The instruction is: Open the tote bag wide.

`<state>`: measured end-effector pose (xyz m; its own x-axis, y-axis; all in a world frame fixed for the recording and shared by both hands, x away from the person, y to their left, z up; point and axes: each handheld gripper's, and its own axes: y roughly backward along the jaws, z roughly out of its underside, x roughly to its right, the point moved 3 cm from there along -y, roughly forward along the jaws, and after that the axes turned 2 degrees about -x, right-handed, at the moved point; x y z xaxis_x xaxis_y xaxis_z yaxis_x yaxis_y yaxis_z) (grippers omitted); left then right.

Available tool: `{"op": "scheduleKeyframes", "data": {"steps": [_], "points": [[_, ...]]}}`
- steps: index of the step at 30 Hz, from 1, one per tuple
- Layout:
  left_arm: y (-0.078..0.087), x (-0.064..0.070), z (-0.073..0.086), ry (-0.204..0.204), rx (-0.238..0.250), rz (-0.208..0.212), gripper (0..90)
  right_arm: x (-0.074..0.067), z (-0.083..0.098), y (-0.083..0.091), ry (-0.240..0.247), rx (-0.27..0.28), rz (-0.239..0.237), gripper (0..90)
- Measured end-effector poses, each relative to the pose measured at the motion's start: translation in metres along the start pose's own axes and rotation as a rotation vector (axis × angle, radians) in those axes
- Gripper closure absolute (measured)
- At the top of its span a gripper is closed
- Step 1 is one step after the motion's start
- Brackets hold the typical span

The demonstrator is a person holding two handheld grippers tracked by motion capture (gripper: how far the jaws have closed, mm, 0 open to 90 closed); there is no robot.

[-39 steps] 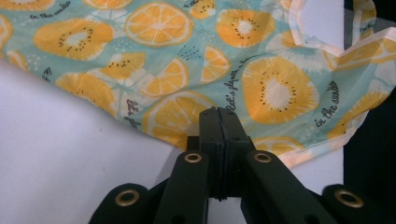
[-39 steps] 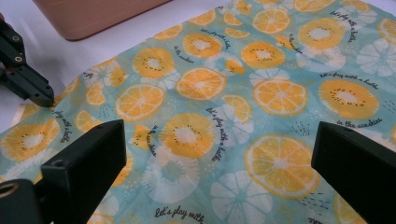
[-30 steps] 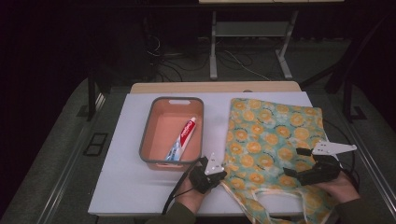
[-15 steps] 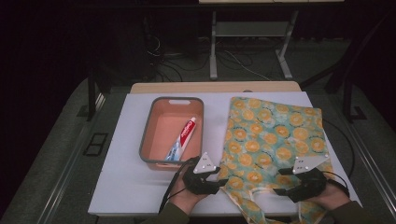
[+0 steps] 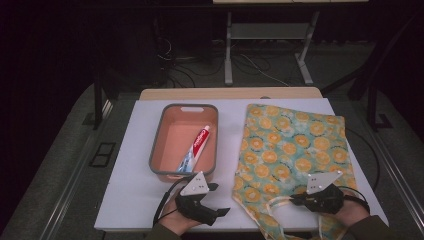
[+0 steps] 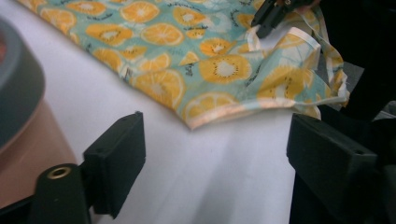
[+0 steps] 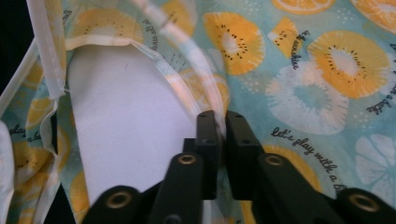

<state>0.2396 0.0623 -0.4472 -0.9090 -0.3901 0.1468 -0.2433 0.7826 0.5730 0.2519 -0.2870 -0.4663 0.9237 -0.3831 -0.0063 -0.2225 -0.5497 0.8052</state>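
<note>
My right tongs [image 7: 217, 122] had just closed, pinching the bag's [image 5: 295, 145] strap [image 7: 187, 93] at five o'clock; my left tongs [image 6: 215, 149] had just opened, spread over bare tabletop [image 5: 135, 170].

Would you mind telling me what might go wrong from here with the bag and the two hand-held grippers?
1. The right hand-held gripper is shut on just the thin white handle strap of the fruit-print bag; a pull may slip it free.
2. The left hand-held gripper, jaws just opened, holds nothing, so lifting may drag the bag's near corner unevenly.
3. The tray with the toothpaste sits close beside that gripper and could get bumped.
</note>
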Motion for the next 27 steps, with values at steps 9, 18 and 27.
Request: {"op": "scheduleKeyframes", "data": {"steps": [9, 18, 27], "points": [[-0.002, 0.001, -0.001, -0.012, -0.008, 0.007, 15.9, 0.012, -0.021, -0.004, -0.060, 0.069, 0.011, 89.7], [0.003, -0.002, -0.003, -0.007, 0.011, -0.011, 16.0, 0.033, -0.058, -0.021, -0.109, 0.092, 0.059, 89.7], [0.003, -0.002, -0.002, -0.001, 0.013, -0.011, 15.9, 0.058, -0.089, -0.050, -0.165, 0.065, 0.130, 89.6]]}}
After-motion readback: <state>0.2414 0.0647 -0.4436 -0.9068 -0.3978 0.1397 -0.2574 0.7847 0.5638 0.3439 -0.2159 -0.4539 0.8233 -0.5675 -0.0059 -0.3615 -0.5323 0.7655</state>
